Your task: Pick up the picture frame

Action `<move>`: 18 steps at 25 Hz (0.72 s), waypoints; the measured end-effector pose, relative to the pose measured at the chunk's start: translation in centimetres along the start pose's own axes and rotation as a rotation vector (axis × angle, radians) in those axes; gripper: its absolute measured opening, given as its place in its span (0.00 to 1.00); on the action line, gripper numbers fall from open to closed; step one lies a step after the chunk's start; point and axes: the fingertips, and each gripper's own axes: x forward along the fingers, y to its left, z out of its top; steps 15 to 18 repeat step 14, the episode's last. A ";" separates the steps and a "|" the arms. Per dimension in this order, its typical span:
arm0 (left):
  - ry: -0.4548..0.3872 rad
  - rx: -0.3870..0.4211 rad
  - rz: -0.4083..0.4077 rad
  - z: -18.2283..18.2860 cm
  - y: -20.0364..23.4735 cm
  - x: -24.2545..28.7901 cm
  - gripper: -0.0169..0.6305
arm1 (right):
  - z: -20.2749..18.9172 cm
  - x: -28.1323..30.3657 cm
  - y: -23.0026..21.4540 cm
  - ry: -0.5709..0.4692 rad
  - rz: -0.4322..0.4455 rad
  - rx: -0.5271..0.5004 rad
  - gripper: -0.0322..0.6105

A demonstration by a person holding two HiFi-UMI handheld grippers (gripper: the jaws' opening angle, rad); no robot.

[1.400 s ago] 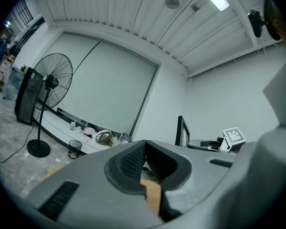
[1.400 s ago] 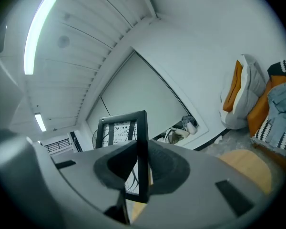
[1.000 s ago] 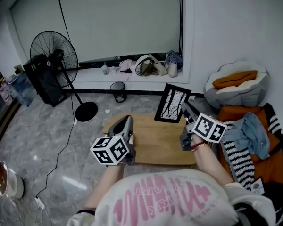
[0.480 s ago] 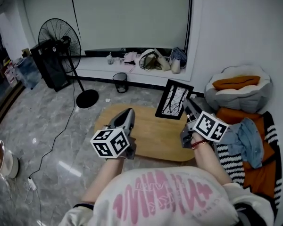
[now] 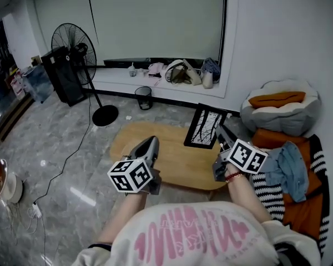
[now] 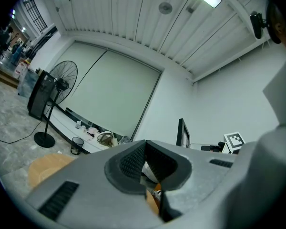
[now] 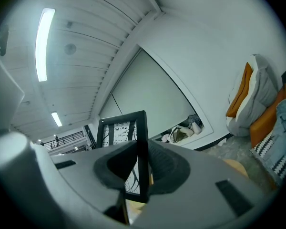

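Observation:
The picture frame (image 5: 205, 127), black with a pale branch print, hangs tilted over the right part of the low wooden table (image 5: 172, 162). My right gripper (image 5: 221, 132) is shut on its right edge. In the right gripper view that black edge of the frame (image 7: 142, 147) runs upright between the pads of my right gripper (image 7: 142, 171). My left gripper (image 5: 150, 143) is shut and holds nothing. It hovers level over the table's left half, well apart from the frame. In the left gripper view the frame (image 6: 182, 133) shows edge-on beyond my left gripper (image 6: 148, 175).
A standing fan (image 5: 72, 49), a black cabinet (image 5: 60, 73) and a small bin (image 5: 145, 97) stand beyond the table by a cluttered window ledge (image 5: 177, 73). A round cushion (image 5: 280, 107) and striped bedding (image 5: 299, 187) lie to the right. A cable (image 5: 72, 159) crosses the floor at left.
Both grippers have drawn back from the table's far edge toward the person. The frame has come along in the right gripper. The left one has stayed shut and empty.

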 end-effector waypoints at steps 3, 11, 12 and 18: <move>0.005 -0.007 0.014 -0.9 -0.6 -0.7 0.03 | -0.3 -0.8 -0.6 0.015 -0.003 0.000 0.17; 0.038 -0.006 0.037 -3.3 -2.1 -2.4 0.03 | -1.9 -2.9 -1.8 0.055 -0.010 0.011 0.17; 0.038 -0.009 0.040 -3.6 -2.2 -2.6 0.03 | -2.1 -3.1 -1.8 0.063 -0.009 0.007 0.17; 0.038 -0.014 0.046 -4.1 -2.4 -2.9 0.03 | -2.6 -3.5 -1.9 0.079 -0.005 -0.002 0.17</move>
